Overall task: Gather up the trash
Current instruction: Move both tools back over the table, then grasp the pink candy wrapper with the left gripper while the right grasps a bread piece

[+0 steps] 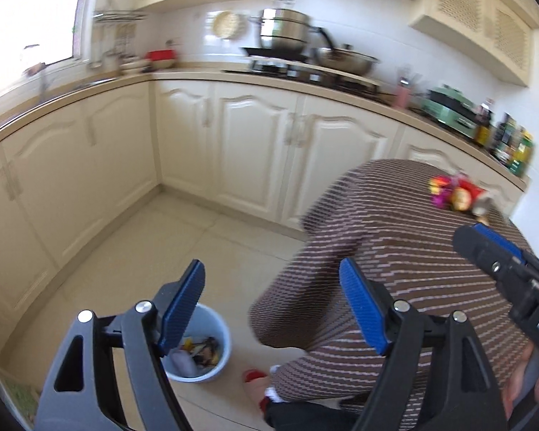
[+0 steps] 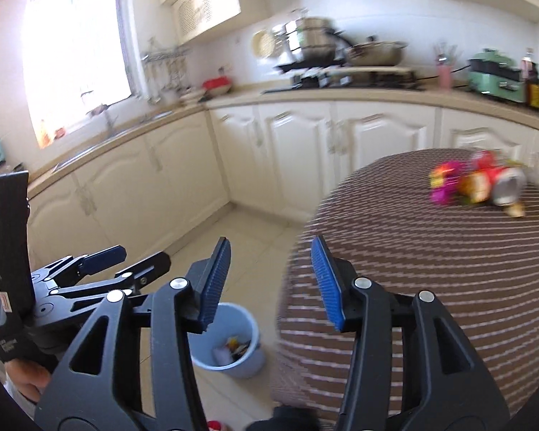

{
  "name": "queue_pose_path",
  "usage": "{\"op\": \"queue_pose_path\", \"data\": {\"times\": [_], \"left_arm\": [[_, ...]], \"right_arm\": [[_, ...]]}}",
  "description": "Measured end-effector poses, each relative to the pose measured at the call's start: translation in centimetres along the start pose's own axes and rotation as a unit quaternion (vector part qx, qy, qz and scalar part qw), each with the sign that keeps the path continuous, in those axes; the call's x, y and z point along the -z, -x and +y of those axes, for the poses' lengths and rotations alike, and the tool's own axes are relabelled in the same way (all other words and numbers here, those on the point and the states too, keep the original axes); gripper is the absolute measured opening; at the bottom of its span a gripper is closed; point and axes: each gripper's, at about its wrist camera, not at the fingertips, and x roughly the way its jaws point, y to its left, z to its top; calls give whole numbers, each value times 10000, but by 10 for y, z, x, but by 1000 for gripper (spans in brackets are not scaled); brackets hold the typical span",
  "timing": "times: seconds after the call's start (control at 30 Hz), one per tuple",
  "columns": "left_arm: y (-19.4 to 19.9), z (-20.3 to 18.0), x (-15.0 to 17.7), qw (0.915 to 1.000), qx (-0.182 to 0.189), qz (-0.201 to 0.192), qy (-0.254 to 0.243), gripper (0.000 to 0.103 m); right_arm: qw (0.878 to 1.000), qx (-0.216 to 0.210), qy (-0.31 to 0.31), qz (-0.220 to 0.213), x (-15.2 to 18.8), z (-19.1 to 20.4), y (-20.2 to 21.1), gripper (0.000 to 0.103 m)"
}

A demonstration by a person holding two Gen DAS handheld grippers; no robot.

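both grippers hold nothing: left gripper [image 1: 271, 307] spread wide, right gripper [image 2: 271, 283] partly parted. trash pile [image 2: 478, 183] lies upper right on the striped tablecloth [image 2: 449, 269]; blue bin [image 2: 230, 344] sits bottom centre.

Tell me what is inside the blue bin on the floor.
The blue bin holds mixed trash: pale crumpled pieces plus dark and yellow wrappers, blurred. Its near wall hides the lower layers in the right wrist view; a left gripper finger covers part in the other.
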Motion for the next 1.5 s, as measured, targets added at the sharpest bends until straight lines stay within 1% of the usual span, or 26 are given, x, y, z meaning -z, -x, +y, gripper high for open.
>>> {"op": "queue_pose_path", "data": {"times": [0.17,0.23,0.33,0.43,0.5,0.53,0.6,0.63,0.67,0.7,0.8,0.93,1.0,1.1,1.2,1.23,1.27,1.33,1.4,1.43,1.47,1.5], "left_arm": [[-13,-59,-15,9981,476,166,-348,76],[-28,-88,-22,9959,658,330,-534,76],[-49,-122,-31,9927,824,489,-730,76],[-71,-154,-41,9892,1000,619,-881,76],[-88,-174,-48,9865,1110,737,-950,76],[-98,-184,-52,9859,1100,786,-983,76],[-117,-203,-59,9838,1125,897,-1071,76],[-125,-208,-61,9830,1163,959,-1044,76],[-132,-212,-63,9822,1213,1013,-1017,76],[-142,-220,-66,9809,1269,1083,-1001,76],[-167,-238,-71,9811,1136,1143,-1077,76],[-195,-253,-78,9806,1057,1193,-1139,76],[-207,-260,-81,9801,994,1219,-1212,76],[-216,-269,-83,9793,896,1183,-1377,75],[-225,-277,-82,9781,705,1132,-1597,75],[-228,-278,-82,9772,708,1161,-1631,75],[-228,-279,-82,9767,730,1195,-1626,67],[-235,-280,-83,9754,768,1316,-1591,56],[-236,-280,-85,9755,782,1286,-1602,45],[-236,-280,-85,9759,767,1269,-1599,32],[-236,-279,-86,9764,765,1260,-1577,28],[-236,-276,-86,9767,822,1267,-1527,28]], "right_arm": [[9971,650,-375,-120,-6,-82,34,48],[9942,938,-521,-116,-7,-117,45,48],[9902,1236,-637,-99,-10,-153,54,50],[9864,1462,-755,12,-17,-192,58,52],[9842,1549,-834,191,-19,-211,51,53],[9827,1614,-868,275,-21,-225,48,53],[9792,1809,-773,492,-21,-245,40,54],[9778,1862,-777,565,-21,-253,36,54],[9757,1904,-794,742,-20,-265,26,54],[9750,1900,-781,853,-20,-270,20,54],[9732,1878,-679,1143,-20,-288,2,54],[9744,1748,-525,1314,-27,-296,-17,54],[9753,1699,-345,1366,-33,-298,-28,54],[9757,1544,-133,1546,-38,-299,-48,55],[9745,1523,-47,1644,-42,-305,-61,55],[9739,1526,-43,1679,-44,-307,-66,55],[9739,1506,-46,1700,-44,-308,-68,55],[9735,1435,-26,1778,-44,-308,-74,54],[9723,1407,0,1867,-44,-307,-80,54],[9721,1419,13,1868,-46,-306,-81,53],[9720,1413,24,1876,-46,-305,-82,39],[9722,1417,32,1862,-46,-305,-82,34]]}}
